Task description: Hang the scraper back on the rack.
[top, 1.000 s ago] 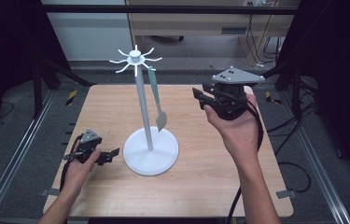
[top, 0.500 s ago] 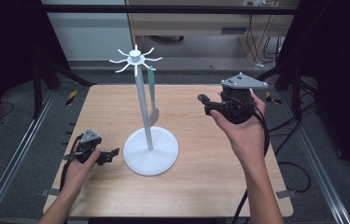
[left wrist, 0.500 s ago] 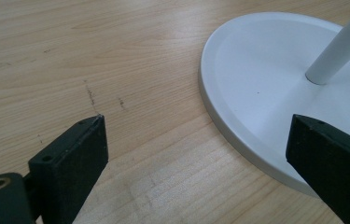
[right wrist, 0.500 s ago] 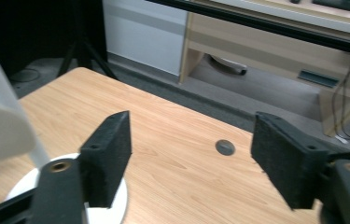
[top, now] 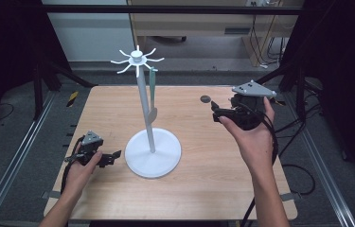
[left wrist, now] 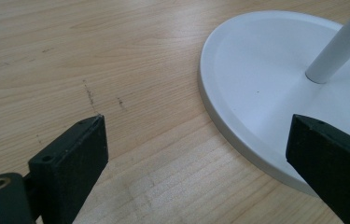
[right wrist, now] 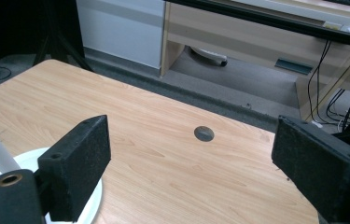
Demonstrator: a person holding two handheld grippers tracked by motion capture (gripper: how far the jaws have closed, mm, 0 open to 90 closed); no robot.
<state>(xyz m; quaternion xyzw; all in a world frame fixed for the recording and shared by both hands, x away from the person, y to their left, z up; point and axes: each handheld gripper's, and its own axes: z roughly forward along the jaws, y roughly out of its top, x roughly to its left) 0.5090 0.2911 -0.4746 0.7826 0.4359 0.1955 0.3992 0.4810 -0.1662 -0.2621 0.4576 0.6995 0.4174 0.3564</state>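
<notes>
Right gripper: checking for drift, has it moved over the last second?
Yes. The right gripper has drawn back to the right, away from the white stand.

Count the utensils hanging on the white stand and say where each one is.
1. A green-handled utensil hangs from a hook on the right side of the white stand, close beside its pole, above the round base. The other hooks look bare.

Bright tabletop, dark surroundings, mild softness.

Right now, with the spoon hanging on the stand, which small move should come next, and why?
Probably draw the right gripper further away: its jaws are open and empty, and the spoon hangs from the stand. The left gripper rests open by the base.
</notes>
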